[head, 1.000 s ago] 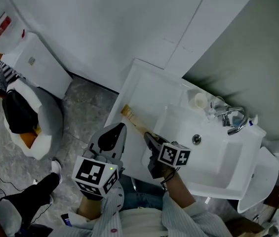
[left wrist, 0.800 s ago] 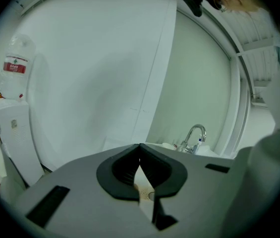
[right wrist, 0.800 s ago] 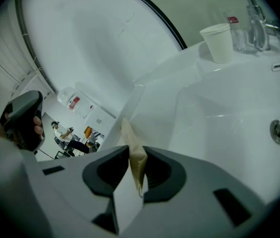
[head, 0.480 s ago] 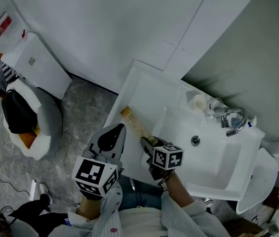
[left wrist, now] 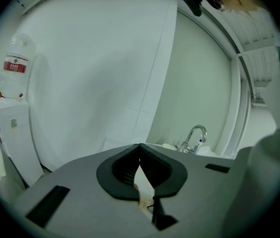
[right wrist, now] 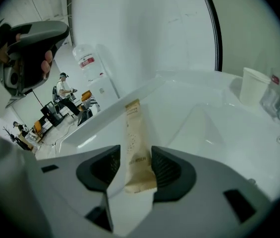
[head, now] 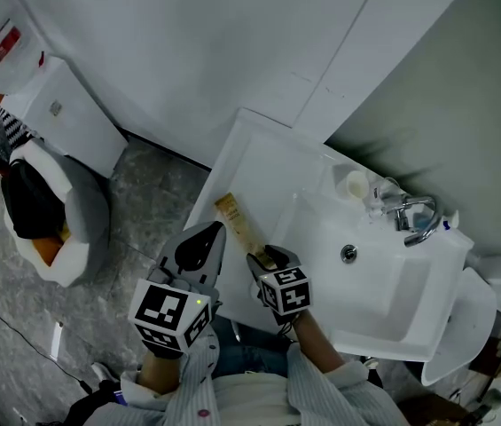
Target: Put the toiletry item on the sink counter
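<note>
A tan toiletry tube [head: 237, 222] lies flat on the white sink counter [head: 259, 162], left of the basin [head: 370, 269]. In the right gripper view the tube [right wrist: 132, 128] runs away from me, its near end between the jaws. My right gripper [head: 263, 257] [right wrist: 136, 166] is opening; there is a gap between the pads and the tube on both sides. My left gripper [head: 217, 229] [left wrist: 139, 144] hovers just left of the counter's front corner, its jaw tips touching, with nothing in them.
A faucet [head: 414, 216] and a white cup [head: 355, 183] stand at the back of the sink. A white cabinet [head: 64, 114] with a water bottle [head: 2, 56] and a chair holding a dark bag [head: 42, 207] are on the floor to the left.
The right gripper's jaws have spread apart and let go of the tube, which now rests on the counter. That gripper has drawn back a little toward me; the left one has not moved.
</note>
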The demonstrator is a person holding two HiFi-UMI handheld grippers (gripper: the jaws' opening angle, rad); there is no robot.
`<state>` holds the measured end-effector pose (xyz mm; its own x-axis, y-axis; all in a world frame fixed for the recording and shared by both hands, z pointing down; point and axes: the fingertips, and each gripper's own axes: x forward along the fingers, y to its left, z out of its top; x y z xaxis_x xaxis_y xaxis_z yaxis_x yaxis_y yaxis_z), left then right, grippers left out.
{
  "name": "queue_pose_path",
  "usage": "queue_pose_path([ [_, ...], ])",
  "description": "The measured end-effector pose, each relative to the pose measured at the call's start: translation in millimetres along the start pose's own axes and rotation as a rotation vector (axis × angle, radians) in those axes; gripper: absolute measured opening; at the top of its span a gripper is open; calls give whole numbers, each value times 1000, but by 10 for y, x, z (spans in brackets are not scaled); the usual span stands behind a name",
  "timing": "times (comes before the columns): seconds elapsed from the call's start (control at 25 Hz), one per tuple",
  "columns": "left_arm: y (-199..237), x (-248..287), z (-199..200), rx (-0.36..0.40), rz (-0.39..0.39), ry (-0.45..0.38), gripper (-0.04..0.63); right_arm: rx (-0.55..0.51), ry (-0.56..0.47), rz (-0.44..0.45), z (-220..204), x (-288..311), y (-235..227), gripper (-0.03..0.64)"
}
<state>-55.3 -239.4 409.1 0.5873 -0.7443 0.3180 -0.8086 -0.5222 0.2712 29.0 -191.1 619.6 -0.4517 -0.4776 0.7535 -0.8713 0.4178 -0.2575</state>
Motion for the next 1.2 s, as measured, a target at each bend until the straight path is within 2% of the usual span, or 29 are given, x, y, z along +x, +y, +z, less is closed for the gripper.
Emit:
queue_pose_path([
  [0.68, -42, 25, 45, 15, -15, -1, 17, 49, -32, -7, 81, -63, -54, 193],
  [0.96, -198, 125, 156, 44, -58, -17, 17, 84, -124, -23, 308, -281, -142, 193],
  [1.2, -434, 232, 256, 81, -111, -27, 17, 117, -220, 1, 555, -609, -178, 192],
])
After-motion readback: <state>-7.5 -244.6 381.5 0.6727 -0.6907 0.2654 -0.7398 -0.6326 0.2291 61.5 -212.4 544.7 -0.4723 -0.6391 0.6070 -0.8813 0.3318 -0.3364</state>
